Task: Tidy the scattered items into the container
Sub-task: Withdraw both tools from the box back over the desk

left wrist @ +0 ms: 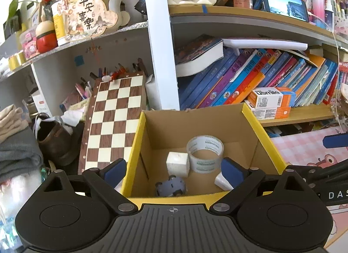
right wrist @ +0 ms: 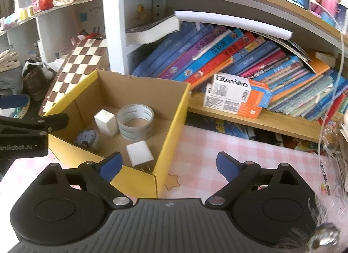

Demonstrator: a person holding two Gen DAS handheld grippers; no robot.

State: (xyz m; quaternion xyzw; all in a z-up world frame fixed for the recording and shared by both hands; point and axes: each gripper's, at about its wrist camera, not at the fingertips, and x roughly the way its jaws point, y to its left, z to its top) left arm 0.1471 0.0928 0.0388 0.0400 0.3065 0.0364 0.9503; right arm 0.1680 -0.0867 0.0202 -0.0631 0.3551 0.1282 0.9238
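While both sets of tongs, the left tongs (left wrist: 174, 171) and right tongs (right wrist: 169, 166), gaped empty over the cardboard box (right wrist: 171, 122), the tape roll (right wrist: 135, 121), two white blocks and toy car lay inside it; backing straight out, clear of its rim, seemed wisest.

You've got a pink checked tabletop (right wrist: 195, 150) w/ one thing sitting directly on it: an open yellow-sided cardboard box (right wrist: 171, 127), left side. Far behind, a wooden bookshelf board (right wrist: 271, 122) carries two stacked white-and-orange cartons (right wrist: 237, 96).
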